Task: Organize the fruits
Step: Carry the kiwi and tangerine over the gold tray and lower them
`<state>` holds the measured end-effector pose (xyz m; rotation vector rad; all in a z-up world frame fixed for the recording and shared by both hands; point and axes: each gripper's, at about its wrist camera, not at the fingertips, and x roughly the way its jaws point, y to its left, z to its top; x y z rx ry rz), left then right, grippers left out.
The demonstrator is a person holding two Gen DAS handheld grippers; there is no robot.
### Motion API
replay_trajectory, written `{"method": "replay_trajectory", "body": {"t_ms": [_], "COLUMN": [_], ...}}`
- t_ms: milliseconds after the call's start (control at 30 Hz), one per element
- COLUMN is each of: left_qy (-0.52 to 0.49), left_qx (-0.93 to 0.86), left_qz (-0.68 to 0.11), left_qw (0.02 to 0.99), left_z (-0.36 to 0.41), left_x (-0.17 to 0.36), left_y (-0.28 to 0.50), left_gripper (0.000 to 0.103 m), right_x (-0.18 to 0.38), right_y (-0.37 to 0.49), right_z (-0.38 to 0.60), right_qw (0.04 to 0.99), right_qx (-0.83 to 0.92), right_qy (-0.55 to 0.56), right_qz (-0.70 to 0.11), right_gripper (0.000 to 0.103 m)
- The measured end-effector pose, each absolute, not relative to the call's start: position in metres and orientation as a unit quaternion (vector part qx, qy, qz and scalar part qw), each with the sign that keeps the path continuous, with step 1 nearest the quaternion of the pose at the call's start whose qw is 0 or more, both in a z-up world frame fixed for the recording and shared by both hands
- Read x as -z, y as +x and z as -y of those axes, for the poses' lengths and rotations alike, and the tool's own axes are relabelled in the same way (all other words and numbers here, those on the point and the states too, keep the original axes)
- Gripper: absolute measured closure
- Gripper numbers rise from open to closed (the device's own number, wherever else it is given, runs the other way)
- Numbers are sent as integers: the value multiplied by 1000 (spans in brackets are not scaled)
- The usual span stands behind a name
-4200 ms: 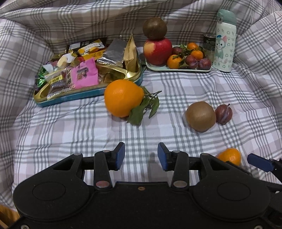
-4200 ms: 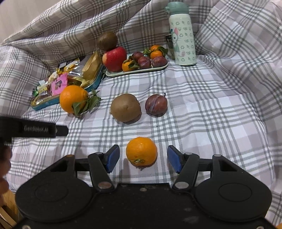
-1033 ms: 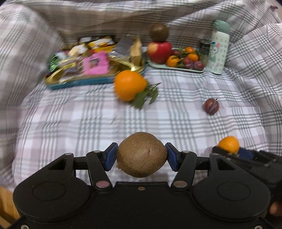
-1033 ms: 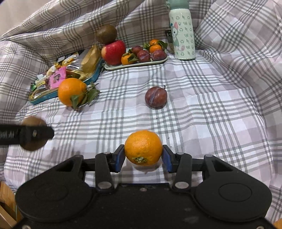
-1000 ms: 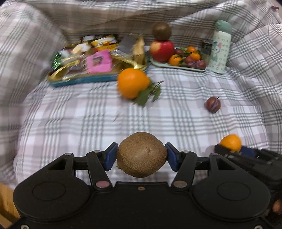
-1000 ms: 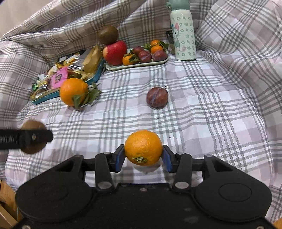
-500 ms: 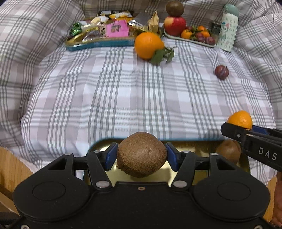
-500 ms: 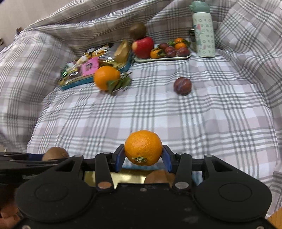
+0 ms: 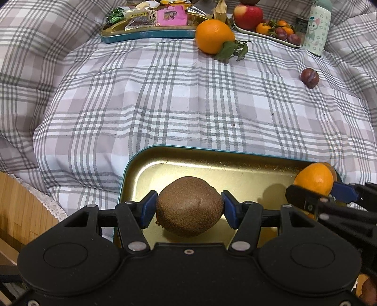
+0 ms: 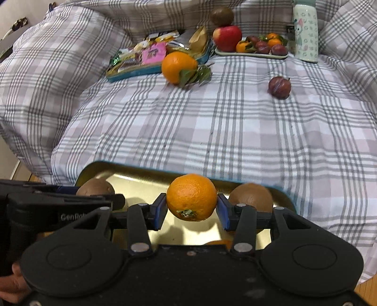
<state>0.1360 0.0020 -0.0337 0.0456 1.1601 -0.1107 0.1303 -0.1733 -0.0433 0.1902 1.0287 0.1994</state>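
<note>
My left gripper (image 9: 189,209) is shut on a brown kiwi (image 9: 189,209) and holds it over the left part of a gold tray with a teal rim (image 9: 212,169) at the near edge of the bed. My right gripper (image 10: 191,207) is shut on a small orange (image 10: 191,196) over the same tray (image 10: 141,176). It also shows in the left wrist view (image 9: 313,180) at the tray's right end. Another kiwi (image 10: 251,196) lies in the tray's right part. The held kiwi (image 10: 95,187) shows at the left behind the left gripper.
On the plaid cover lie a large orange with leaves (image 9: 214,36) and a plum (image 9: 309,77). At the back stand a snack tin (image 9: 150,23), a fruit plate with an apple (image 9: 248,13), and a bottle (image 9: 317,23). Wooden floor (image 9: 21,211) lies left of the bed.
Both grippers have drawn back toward the near edge with their fruit. The gold tray has come fully into view under them, and each fruit now hangs over it.
</note>
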Motion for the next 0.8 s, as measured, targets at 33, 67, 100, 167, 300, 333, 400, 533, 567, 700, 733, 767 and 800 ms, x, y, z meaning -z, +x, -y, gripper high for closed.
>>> {"method": "replay_trajectory", "body": {"t_ms": [33,67,100,167,300,333,400,533,567,700,733,767,800], "left_qy": [21,21,20,20,19,20,21,22,22,21,21,20,20], "left_qx": [52,51,50,48,45,45,43,40,39,37,38,39,39], "left_qz": [-549,-550,-550,-551,-553,-554,-556,-561,-562,-565,-564,-565,-565], "left_qw": [834,834,833,833,832,831,830,827,826,824,824,824,824], "left_z": [-2,-1,-1,0,0,1,1,1,0,-1,-1,-2,-2], "left_x": [34,35,35,36,36,36,36,39,39,40,40,39,39], "left_y": [136,137,138,140,142,142,142,143,143,142,142,142,141], "left_gripper": [41,41,41,41,41,41,41,41,41,41,41,41,41], "right_x": [44,44,45,44,45,45,45,45,46,45,46,46,46], "right_y": [129,128,127,126,125,125,125,126,126,126,126,126,126], "right_z": [172,171,170,169,167,167,166,166,166,165,165,165,165], "right_qw": [861,861,861,861,859,860,859,859,859,859,859,859,859], "right_qx": [-96,-96,-96,-99,-102,-102,-102,-103,-103,-103,-103,-103,-104], "right_qy": [87,83,80,77,72,70,65,65,64,57,56,56,56], "right_qz": [-492,-493,-493,-494,-496,-496,-497,-498,-498,-497,-498,-498,-499], "right_gripper": [56,56,56,56,56,56,56,56,56,56,56,56,56]}}
